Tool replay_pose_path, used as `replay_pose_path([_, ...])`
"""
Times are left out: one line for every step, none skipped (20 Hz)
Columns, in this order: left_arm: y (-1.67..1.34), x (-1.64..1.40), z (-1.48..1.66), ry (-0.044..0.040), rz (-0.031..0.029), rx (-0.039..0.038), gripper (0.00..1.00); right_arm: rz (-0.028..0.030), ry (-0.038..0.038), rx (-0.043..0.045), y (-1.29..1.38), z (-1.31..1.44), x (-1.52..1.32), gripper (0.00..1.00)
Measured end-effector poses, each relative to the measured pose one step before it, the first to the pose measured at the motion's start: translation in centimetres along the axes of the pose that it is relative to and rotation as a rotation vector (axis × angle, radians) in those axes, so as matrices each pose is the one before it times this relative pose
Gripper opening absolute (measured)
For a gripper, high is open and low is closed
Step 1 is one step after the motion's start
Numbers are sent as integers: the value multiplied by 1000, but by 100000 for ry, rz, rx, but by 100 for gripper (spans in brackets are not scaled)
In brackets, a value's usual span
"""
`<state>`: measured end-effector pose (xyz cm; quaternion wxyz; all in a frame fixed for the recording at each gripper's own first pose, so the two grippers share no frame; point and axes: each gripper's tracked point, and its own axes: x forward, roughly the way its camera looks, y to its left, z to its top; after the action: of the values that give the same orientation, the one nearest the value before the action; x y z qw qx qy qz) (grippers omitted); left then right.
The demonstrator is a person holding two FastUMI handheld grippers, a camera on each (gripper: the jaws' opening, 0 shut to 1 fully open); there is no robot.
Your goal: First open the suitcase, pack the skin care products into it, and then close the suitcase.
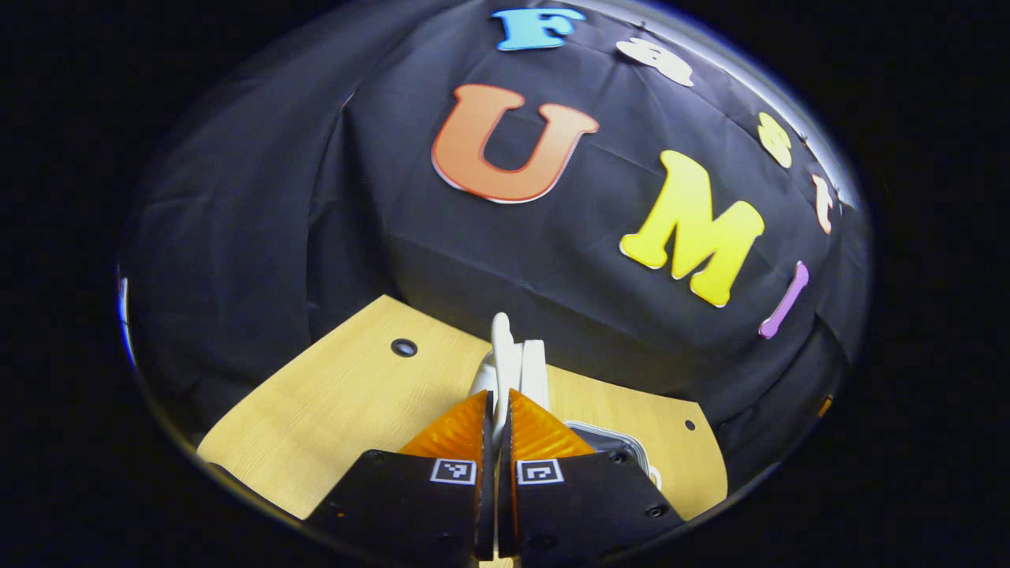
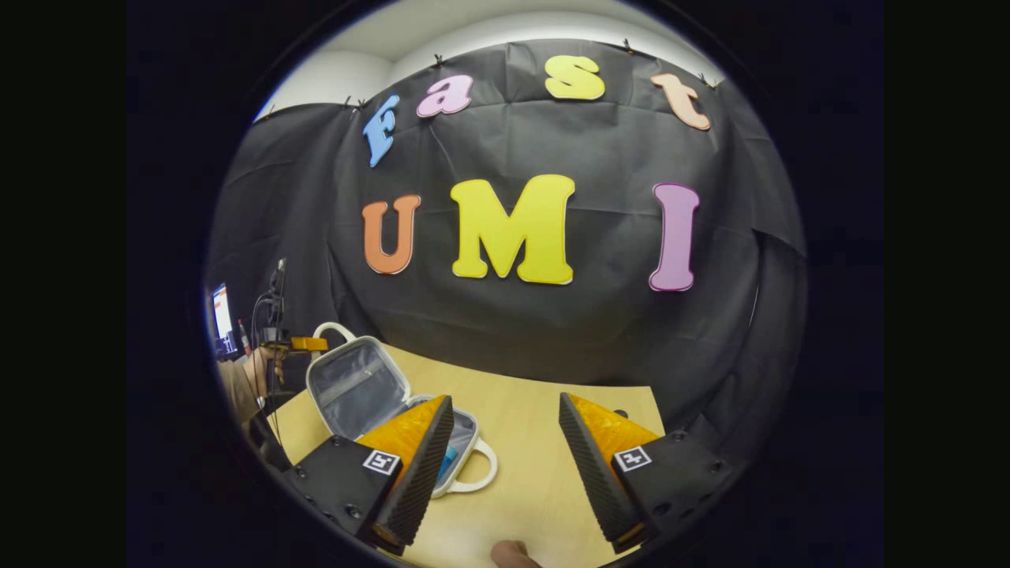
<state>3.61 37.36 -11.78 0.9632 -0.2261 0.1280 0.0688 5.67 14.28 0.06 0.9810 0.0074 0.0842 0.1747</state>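
The small white suitcase [image 2: 371,394] lies open at the table's left in the right gripper view, its grey-lined lid [image 2: 351,386] tilted up. My left gripper [image 1: 499,398] is shut on the lid's white rim [image 1: 503,355], which sticks up between its fingers. The same gripper [image 2: 304,344] appears far off at the lid's top, held by a hand [image 2: 256,367]. Something blue [image 2: 450,464] lies in the lower half, partly hidden behind my finger. My right gripper [image 2: 505,406] stands open above the table, to the right of the case, with nothing between its fingers.
The light wooden table [image 2: 536,450] has a small round hole [image 1: 404,347] near its back edge. The case's lower handle [image 2: 483,473] rests on the tabletop. A fingertip [image 2: 513,554] shows at the bottom edge. A screen [image 2: 222,312] and cables stand beyond the table's left end.
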Motion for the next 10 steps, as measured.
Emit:
replay_pose_path([-1394,-605,-57,-878,-1286,4823,5,2,-274,727,-555,-42,-11,80])
replay_pose_path([-1307,-580,-229,-1355,-371,5676,5,47,-31,731,-601,-156,-95,80])
replay_pose_path([-1712,-299,-280,-689,-1958,6391,5,-61,351,875,-520,-204,-55,80])
replay_pose_path([-2003,-258,-69,-116,-1812,5192,5,186,417,763,-469,-138,-131,80])
replay_pose_path([-1846,-132,1,-264,-930,4575,5,49,165,328,-466,-174,-34,80])
replay_pose_path([-1643,71,-47,343,-693,2633,5,-47,130,-86,-550,-117,-30,80])
replay_pose_path([-1570,-28,-57,-25,-578,484,5,-71,304,-35,-430,-200,-126,80])
replay_pose_path([-1956,93,-227,373,-1265,-552,5,178,565,380,-260,-227,-219,80])
replay_pose_path([-1588,135,-260,315,-1252,-159,5,216,550,618,-361,-276,-73,80])
replay_pose_path([-1473,177,-466,791,-863,515,5,127,455,453,-379,-111,-144,80])
